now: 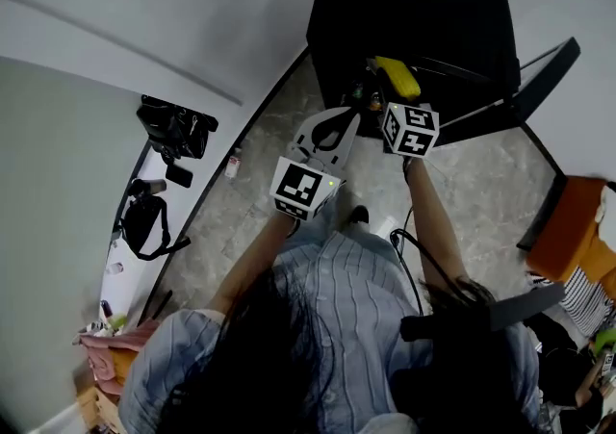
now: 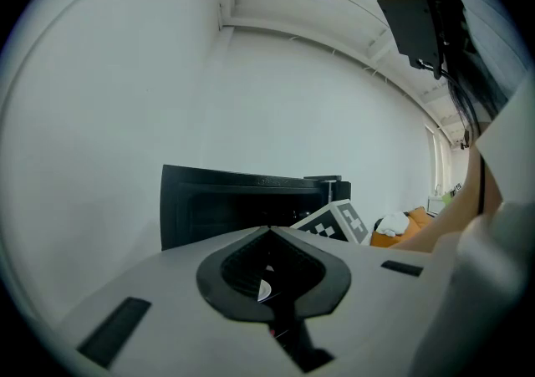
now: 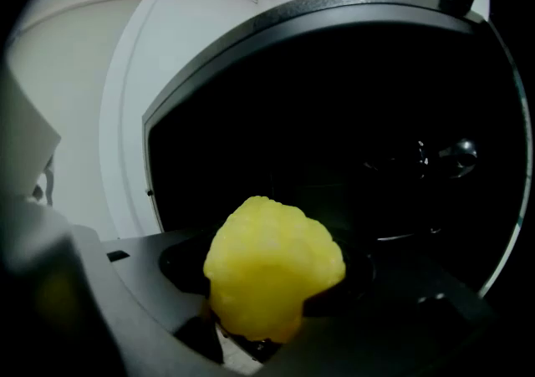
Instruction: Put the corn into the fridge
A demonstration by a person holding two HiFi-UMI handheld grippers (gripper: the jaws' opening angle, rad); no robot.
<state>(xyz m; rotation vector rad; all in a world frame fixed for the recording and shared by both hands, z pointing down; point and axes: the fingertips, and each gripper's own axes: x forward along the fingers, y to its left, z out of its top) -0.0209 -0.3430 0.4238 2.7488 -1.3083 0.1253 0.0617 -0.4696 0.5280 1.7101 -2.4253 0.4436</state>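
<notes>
**Claws.** The right claw [image 1: 393,93] is clamped on the corn [image 3: 274,275]. The left claw [image 2: 269,231] has its jaws together with nothing between them. It hangs lower left of the right one in the head view.

**Task item.** The corn is off any surface, held at the open front of the black fridge [image 1: 414,9].

**Deciding relation.** In the right gripper view the dark fridge interior fills the frame directly beyond the corn, so the way in looks to be straight ahead along the jaws. In the head view the corn's long axis slants from upper left to lower right. The right arm is the nearer one.

**Judgement.** The corn is not yet placed. Faint glinting objects at the right of the interior may limit space.

**Room.** There is a marbled stone floor [image 1: 241,201] and pale walls. Black gear [image 1: 175,132] sits on a white counter at the left of the frame.
</notes>
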